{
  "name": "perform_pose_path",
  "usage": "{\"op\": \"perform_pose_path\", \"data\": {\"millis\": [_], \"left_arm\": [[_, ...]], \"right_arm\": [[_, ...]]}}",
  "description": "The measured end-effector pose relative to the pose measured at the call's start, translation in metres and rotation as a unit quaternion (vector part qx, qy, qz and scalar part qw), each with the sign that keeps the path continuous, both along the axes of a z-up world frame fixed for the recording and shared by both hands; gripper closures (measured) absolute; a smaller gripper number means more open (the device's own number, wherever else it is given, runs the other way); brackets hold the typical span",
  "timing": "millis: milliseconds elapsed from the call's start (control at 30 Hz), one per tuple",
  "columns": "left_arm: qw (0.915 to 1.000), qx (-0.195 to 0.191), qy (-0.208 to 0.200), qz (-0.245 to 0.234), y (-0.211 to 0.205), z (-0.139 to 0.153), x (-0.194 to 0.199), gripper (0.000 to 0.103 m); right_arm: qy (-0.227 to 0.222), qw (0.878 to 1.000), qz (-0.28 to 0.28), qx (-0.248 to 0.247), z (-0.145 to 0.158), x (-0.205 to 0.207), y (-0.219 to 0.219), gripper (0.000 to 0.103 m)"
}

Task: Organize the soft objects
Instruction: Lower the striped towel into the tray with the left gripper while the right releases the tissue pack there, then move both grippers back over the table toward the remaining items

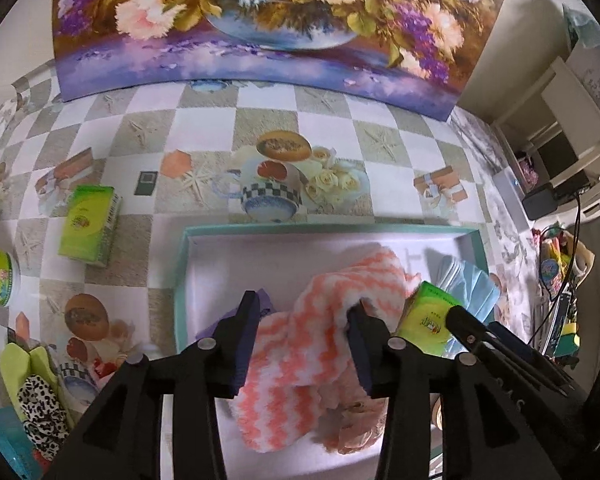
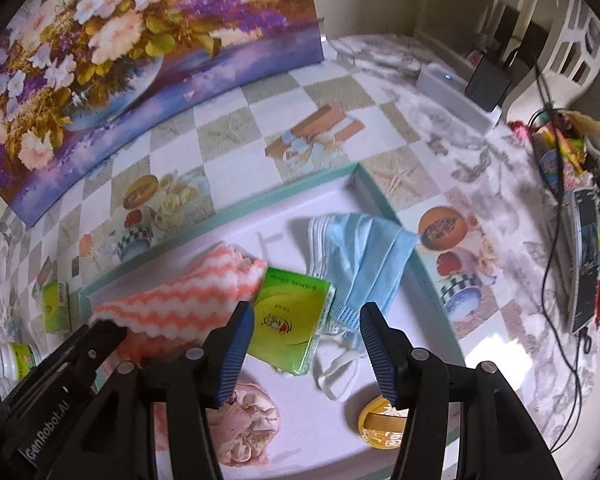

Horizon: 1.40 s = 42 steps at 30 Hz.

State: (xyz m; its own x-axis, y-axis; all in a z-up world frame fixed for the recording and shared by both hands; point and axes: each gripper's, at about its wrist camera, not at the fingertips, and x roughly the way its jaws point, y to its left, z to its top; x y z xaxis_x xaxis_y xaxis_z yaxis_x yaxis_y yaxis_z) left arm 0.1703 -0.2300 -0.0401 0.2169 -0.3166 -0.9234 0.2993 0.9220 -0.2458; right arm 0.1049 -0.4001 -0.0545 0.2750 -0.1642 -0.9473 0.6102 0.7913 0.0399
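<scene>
My left gripper (image 1: 304,344) hangs over the teal-rimmed tray (image 1: 180,264), its jaws parted around the pink-and-white striped cloth (image 1: 300,344), which lies slack in the tray; the right pad may brush its pile, though I cannot be sure. My right gripper (image 2: 306,344) stands half open, holding nothing, above a green tissue pack (image 2: 292,320) resting beside a blue face mask (image 2: 360,256), gathered here as soft items.

Both tools are matte black plastic frames. The left gripper (image 1: 304,344) carries dark navy ribbed pads on its fingers, with round silver pivot screws on the arms behind them. The right gripper (image 2: 306,346) has brighter blue ribbed pads — same silver screws. Beside it, the left gripper's black body bears white lettering.
</scene>
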Motion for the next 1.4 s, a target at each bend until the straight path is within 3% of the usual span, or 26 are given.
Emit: {"op": "perform_pose_path", "data": {"millis": [167,233,300,367,433,533,667,733,1100,1400], "left_arm": [[0.9997,-0.005,-0.018,0.014,0.011,0.017,0.003,0.051],[0.9993,-0.003,-0.030,0.024,0.016,0.024,0.004,0.029],[0.9982,0.000,-0.047,0.037,0.023,0.030,0.005,0.026],[0.9969,0.005,-0.060,0.050,0.030,0.034,0.008,0.025],[0.9957,0.008,-0.068,0.061,0.037,0.035,0.011,0.015],[0.9941,0.016,-0.073,0.078,0.048,0.031,0.016,0.015],[0.9924,0.027,-0.067,0.100,0.063,0.021,0.023,0.014],[0.9916,0.033,-0.063,0.108,0.070,0.015,0.026,0.014],[0.9876,0.073,-0.034,0.135,0.120,0.010,0.033,0.014],[0.9853,0.070,-0.030,0.153,0.156,0.026,0.025,0.014]], "right_arm": [[-0.017,1.000,0.000,-0.016,0.020,-0.004,0.003,0.044],[-0.024,0.999,0.001,-0.023,0.026,-0.004,0.005,0.044],[-0.026,0.999,0.000,-0.027,0.029,-0.004,0.006,0.044],[-0.028,0.999,0.001,-0.032,0.031,-0.003,0.008,0.036],[-0.028,0.999,0.006,-0.038,0.030,0.000,0.012,0.028],[-0.018,0.999,0.012,-0.040,0.025,0.003,0.015,0.027],[-0.014,0.999,0.014,-0.045,0.020,0.006,0.019,0.004],[-0.015,0.999,0.017,-0.048,0.020,0.008,0.022,0.000],[-0.020,0.998,0.037,-0.051,0.022,0.014,0.044,0.000],[-0.010,0.995,0.081,-0.054,0.019,0.016,0.081,0.000]]}}
